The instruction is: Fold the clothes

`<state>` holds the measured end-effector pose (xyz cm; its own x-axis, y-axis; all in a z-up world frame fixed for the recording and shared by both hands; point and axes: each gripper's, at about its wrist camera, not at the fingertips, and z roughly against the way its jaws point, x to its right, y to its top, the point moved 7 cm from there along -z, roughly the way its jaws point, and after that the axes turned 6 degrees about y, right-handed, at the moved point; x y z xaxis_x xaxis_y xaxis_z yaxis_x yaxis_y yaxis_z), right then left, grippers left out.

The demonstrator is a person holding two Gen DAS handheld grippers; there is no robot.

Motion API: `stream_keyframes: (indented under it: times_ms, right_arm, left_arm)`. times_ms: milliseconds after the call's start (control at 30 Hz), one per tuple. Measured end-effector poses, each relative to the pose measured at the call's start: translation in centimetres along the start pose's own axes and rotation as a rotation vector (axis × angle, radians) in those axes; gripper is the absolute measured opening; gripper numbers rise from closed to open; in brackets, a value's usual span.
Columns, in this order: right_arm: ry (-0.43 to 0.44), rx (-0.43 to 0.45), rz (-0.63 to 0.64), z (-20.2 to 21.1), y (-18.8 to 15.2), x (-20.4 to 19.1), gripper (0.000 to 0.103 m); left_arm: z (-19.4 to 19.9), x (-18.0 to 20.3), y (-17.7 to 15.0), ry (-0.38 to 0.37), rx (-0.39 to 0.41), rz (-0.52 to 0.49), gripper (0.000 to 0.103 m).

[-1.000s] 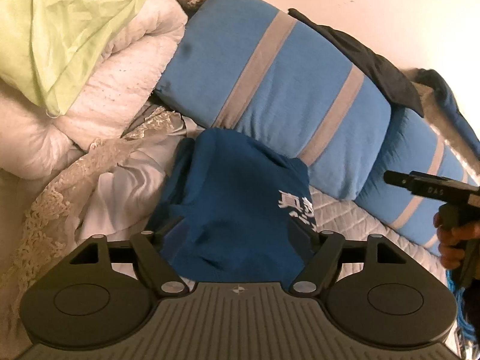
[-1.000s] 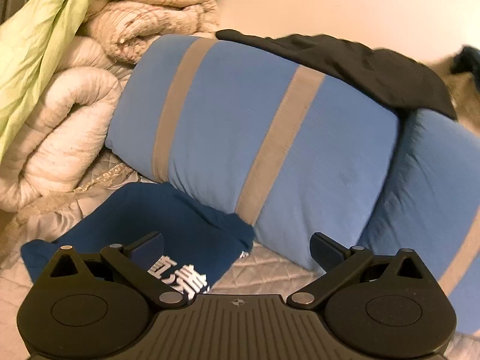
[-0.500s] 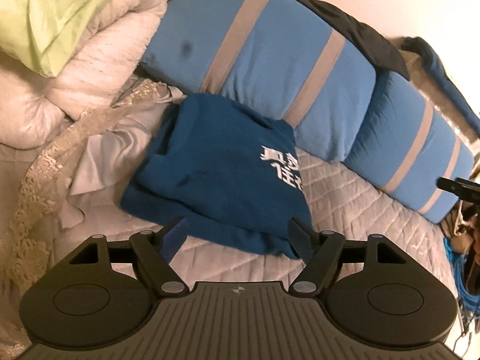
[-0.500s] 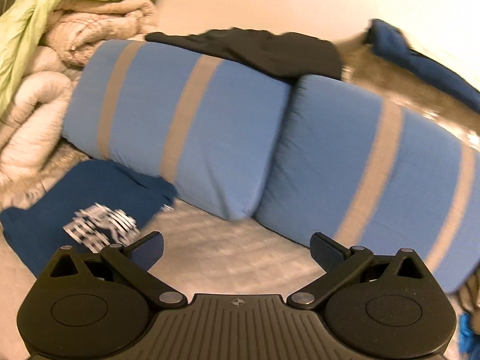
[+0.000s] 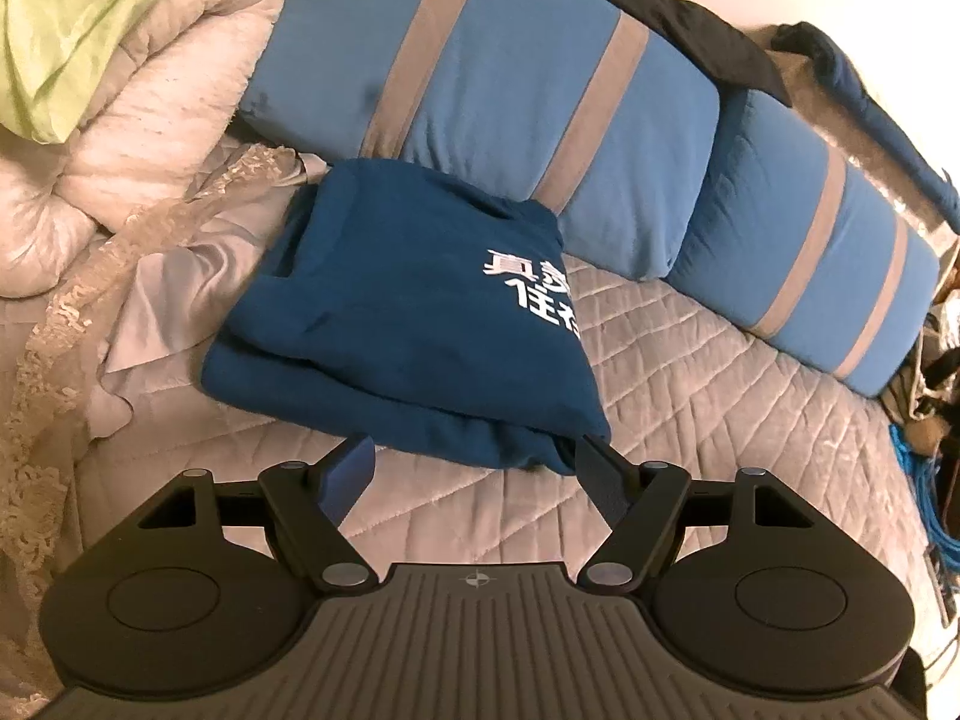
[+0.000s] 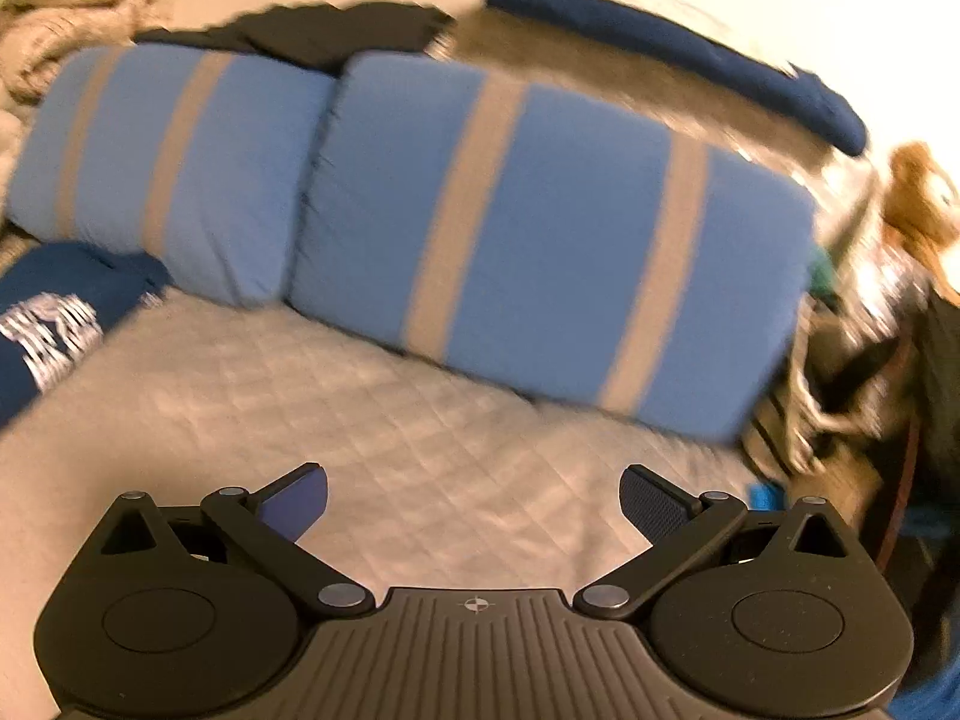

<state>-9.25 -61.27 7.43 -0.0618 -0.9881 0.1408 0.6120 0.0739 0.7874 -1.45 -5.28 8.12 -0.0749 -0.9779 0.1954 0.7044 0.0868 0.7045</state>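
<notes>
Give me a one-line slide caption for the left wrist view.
Open left tool poised over a folded dark blue shirt with white lettering, lying on a quilted bedcover beside two blue striped pillows.

Two blue striped pillows (image 5: 480,90) on a quilted grey bedspread (image 5: 690,396), white duvet (image 5: 150,138) beside

The black two-finger right gripper (image 6: 474,498) hangs spread and empty over a grey quilted bed cover (image 6: 372,408); two blue grey-striped pillows (image 6: 540,228) lie beyond, a folded navy printed shirt (image 6: 54,318) at left.
</notes>
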Motion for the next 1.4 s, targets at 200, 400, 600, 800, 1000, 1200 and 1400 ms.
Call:
stream_keyframes:
  times_ms: [200, 400, 600, 800, 1000, 1200, 1400]
  right_arm:
    - [-0.056, -0.056, -0.111, 0.7, -6.0, 5.3, 0.103]
    - [-0.082, -0.083, -0.221, 1.3, -12.1, 8.6, 0.103]
    - [-0.086, -0.093, -0.307, 1.4, -17.5, 9.7, 0.103]
    - [-0.09, -0.091, -0.342, 0.9, -20.5, 9.9, 0.103]
    - [-0.073, -0.065, -0.355, -0.1, -22.0, 9.3, 0.103]
    - [-0.107, -0.03, -0.314, -0.5, -22.7, 8.7, 0.103]
    - [-0.113, -0.005, -0.312, -0.4, -23.0, 8.6, 0.103]
  left_arm:
    - [-1.2, 0.0, -1.2, 0.039, -0.005, -0.042, 0.074]
    - [-2.5, -0.1, -3.0, 0.067, -0.026, -0.09, 0.074]
    - [-4.0, -0.2, -5.1, 0.086, -0.051, -0.153, 0.073]
    - [-4.9, -0.6, -6.3, 0.112, -0.034, -0.196, 0.074]
    - [-5.8, -1.2, -7.5, 0.134, 0.002, -0.223, 0.077]
    - [-6.6, -0.5, -8.6, 0.16, 0.055, -0.296, 0.103]
    - [-6.6, -0.6, -9.1, 0.167, 0.126, -0.273, 0.103]
